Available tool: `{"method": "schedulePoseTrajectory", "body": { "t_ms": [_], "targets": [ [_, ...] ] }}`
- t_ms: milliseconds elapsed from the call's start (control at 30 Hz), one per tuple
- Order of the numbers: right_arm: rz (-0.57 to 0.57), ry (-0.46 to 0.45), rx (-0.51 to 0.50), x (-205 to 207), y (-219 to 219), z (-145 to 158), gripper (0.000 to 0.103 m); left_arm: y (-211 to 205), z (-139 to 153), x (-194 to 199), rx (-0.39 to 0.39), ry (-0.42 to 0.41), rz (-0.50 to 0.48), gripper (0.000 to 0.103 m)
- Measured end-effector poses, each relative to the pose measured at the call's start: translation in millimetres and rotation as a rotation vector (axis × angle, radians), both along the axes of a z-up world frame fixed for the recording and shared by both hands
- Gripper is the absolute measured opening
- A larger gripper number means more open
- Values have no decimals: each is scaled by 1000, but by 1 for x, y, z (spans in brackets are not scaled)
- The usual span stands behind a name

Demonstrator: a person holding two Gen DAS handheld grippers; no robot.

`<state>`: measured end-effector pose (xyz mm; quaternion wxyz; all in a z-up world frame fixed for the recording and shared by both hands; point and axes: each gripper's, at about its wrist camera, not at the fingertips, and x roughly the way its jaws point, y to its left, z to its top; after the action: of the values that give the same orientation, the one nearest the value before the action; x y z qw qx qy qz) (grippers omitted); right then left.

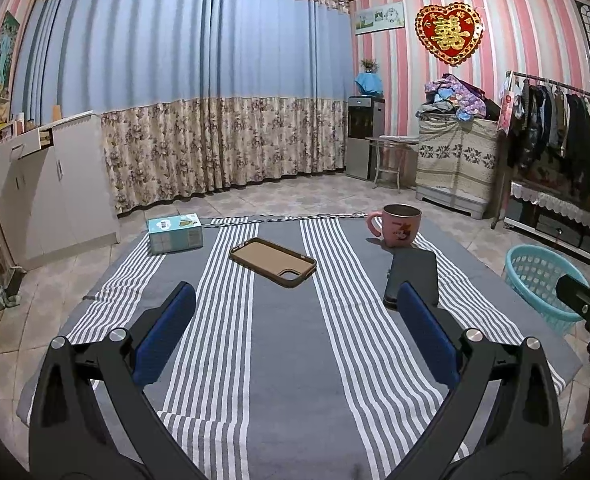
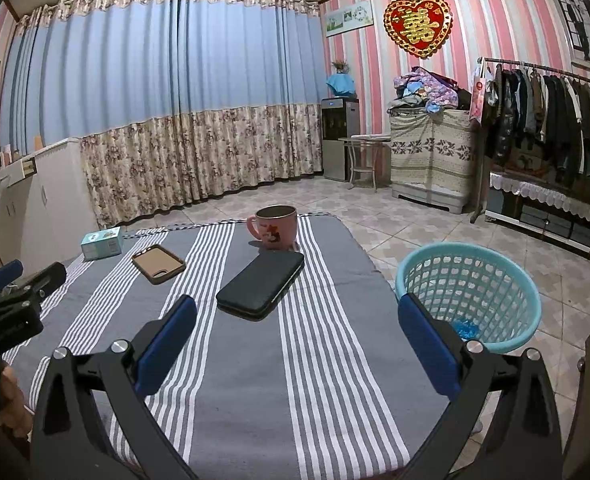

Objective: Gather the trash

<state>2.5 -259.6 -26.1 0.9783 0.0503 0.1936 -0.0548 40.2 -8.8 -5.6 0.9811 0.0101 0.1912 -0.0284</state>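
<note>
Trash, a small blue scrap [image 2: 463, 327], already lies inside the turquoise basket [image 2: 415, 264] beside the worktop [image 2: 235, 400]. Both tools, left [image 1: 295, 308] and right [image 2: 297, 320], hover released and empty. Risk: mistaking the phone case [image 1: 273, 262] for rubbish.

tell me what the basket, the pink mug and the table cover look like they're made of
Laundry basket: moulded plastic by the look, light blue, slightly glossy, walls an open lattice of holes.
Pink mug: probably plastic outside with a printed cartoon; the dark inside with a shiny rim suggests a metal liner.
Striped cloth: woven fabric, matte grey and white, wrinkled at the edges.
</note>
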Motion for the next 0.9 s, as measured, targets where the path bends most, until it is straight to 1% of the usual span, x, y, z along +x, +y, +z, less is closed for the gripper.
{"method": "schedulePoseTrajectory", "body": {
  "t_ms": [400,900],
  "targets": [
    [1,-2,-13,1,0,2,99,0,1,0,-6,-1,0,98],
    [6,-3,-15,2,1,2,99,3,1,0,8,-5,6,98]
  ]
}}
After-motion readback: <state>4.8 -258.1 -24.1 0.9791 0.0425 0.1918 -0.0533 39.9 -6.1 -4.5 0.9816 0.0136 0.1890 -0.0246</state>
